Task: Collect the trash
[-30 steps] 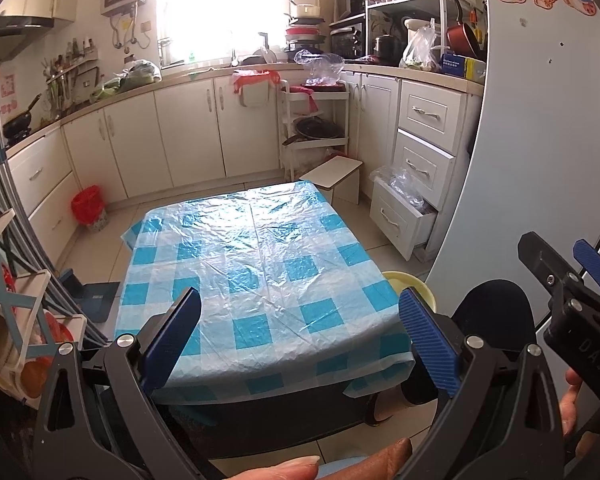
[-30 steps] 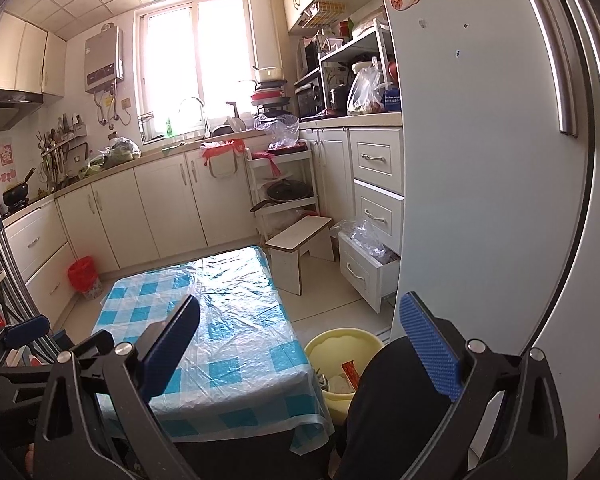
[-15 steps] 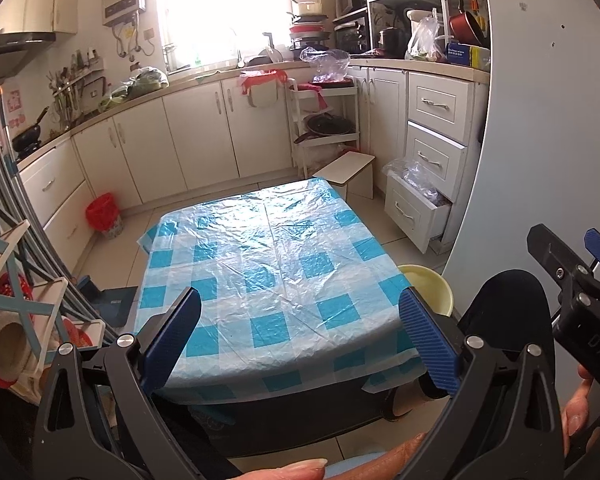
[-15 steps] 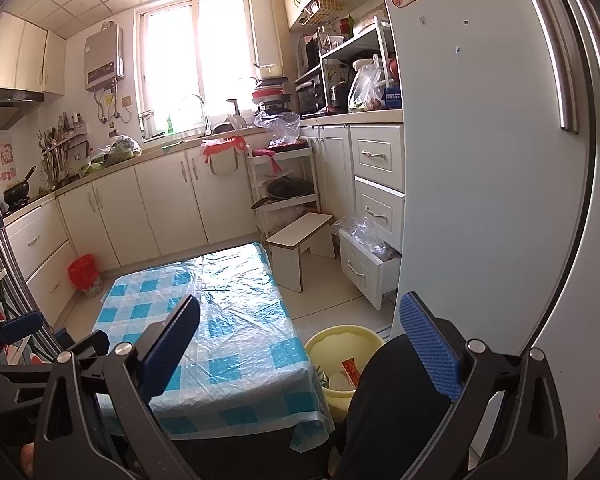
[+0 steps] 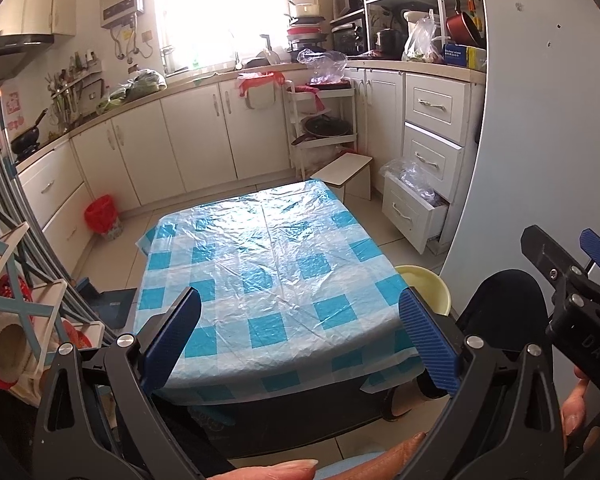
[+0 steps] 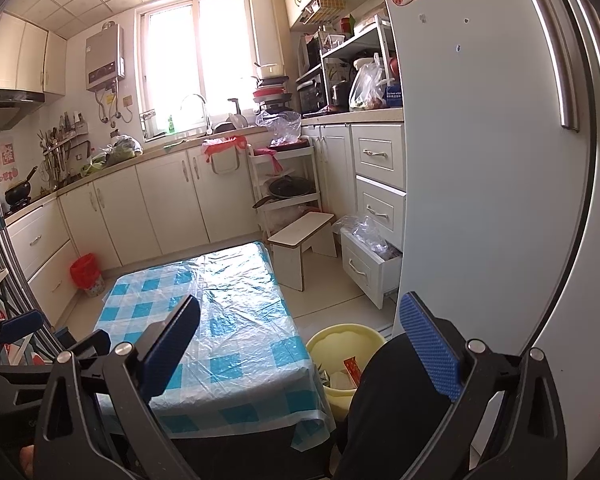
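Note:
A low table with a blue-and-white checked plastic cloth (image 5: pixel 276 276) stands in the kitchen; I see nothing on its top. It also shows in the right wrist view (image 6: pixel 220 320). A yellow bin (image 6: pixel 340 344) stands on the floor at the table's right; wrappers (image 6: pixel 352 368) lie inside it. The bin's rim shows in the left wrist view (image 5: pixel 424 284). My left gripper (image 5: pixel 300 336) is open and empty, held back from the table's near edge. My right gripper (image 6: pixel 304 344) is open and empty, over the table's near right corner and the bin.
A grey fridge (image 6: pixel 480 160) stands close on the right. An open drawer (image 6: pixel 368 268) and a small white stool (image 6: pixel 300 240) are beyond the bin. A red-lined bin (image 5: pixel 102 216) stands by the left cabinets. A rack (image 5: pixel 8 320) is near left. My dark knee (image 6: pixel 392 400) is by the bin.
The left wrist camera has tilted up and pulled slightly back, so the table sits lower in view. The right gripper has barely moved. Both stay open.

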